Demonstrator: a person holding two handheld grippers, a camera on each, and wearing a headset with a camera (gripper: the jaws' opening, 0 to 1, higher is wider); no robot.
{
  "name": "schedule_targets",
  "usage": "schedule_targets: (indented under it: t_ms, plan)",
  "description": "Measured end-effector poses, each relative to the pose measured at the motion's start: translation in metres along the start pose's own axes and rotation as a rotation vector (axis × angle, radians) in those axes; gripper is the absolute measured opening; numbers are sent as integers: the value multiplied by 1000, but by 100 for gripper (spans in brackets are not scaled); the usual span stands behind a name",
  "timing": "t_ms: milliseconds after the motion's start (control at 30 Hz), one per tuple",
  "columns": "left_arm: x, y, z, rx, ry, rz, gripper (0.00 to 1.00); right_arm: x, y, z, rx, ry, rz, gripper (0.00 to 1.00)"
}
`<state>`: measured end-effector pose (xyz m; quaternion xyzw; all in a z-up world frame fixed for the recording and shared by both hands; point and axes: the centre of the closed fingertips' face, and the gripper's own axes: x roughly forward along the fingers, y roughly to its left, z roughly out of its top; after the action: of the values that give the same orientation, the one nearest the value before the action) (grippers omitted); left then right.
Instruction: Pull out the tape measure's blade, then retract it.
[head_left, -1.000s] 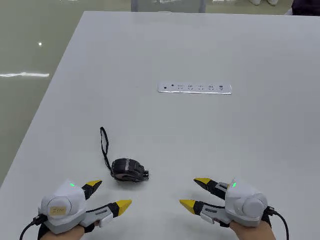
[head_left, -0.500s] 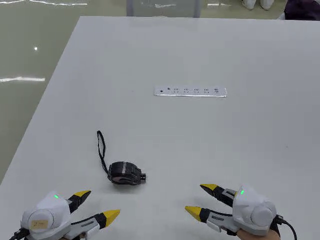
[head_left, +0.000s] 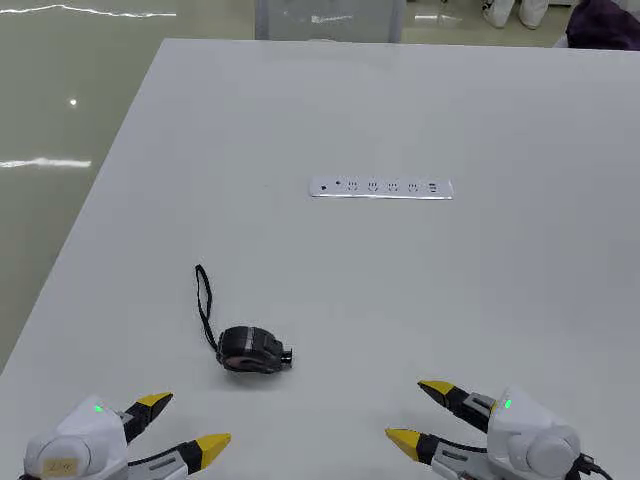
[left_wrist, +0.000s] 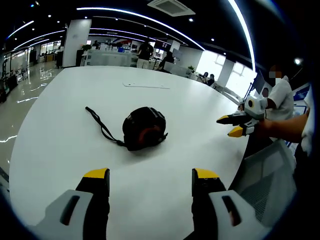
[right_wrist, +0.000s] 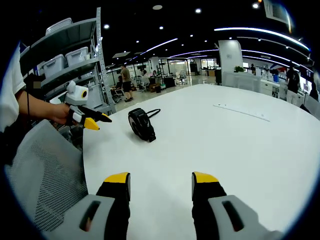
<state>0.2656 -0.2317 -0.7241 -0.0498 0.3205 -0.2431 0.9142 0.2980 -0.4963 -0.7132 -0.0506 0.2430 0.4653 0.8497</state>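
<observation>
Tape measure (head_left: 252, 349) lies on the counter (head_left: 420, 290) near your edge, blade in, strap (head_left: 204, 300) trailing away from you. Your left gripper (head_left: 185, 422) hovers just short of it, fingers spread and empty. Your right gripper (head_left: 420, 412) is well apart from it, fingers also apart, holding nothing. The blade end seems to face right, so probably left pins the case and right pulls.

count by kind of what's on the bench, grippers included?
Tape measure: 1
Power strip: 1
Grippers: 2 (left gripper, right gripper, both open, both short of the tape measure)
Total: 4
</observation>
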Motion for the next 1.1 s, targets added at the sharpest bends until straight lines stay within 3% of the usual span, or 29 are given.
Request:
schedule_targets:
  t_ms: [500, 733, 1100]
  plan:
    - [-16, 0, -7, 5, -8, 9, 67, -25, 0, -3, 3, -1, -35, 54]
    - [-25, -7, -5, 27, -9, 8, 69, -33, 3, -2, 3, -10, -42, 56]
    - [-35, -7, -10, 8, -22, 27, 71, -46, 4, 0, 24, -31, -67, 59]
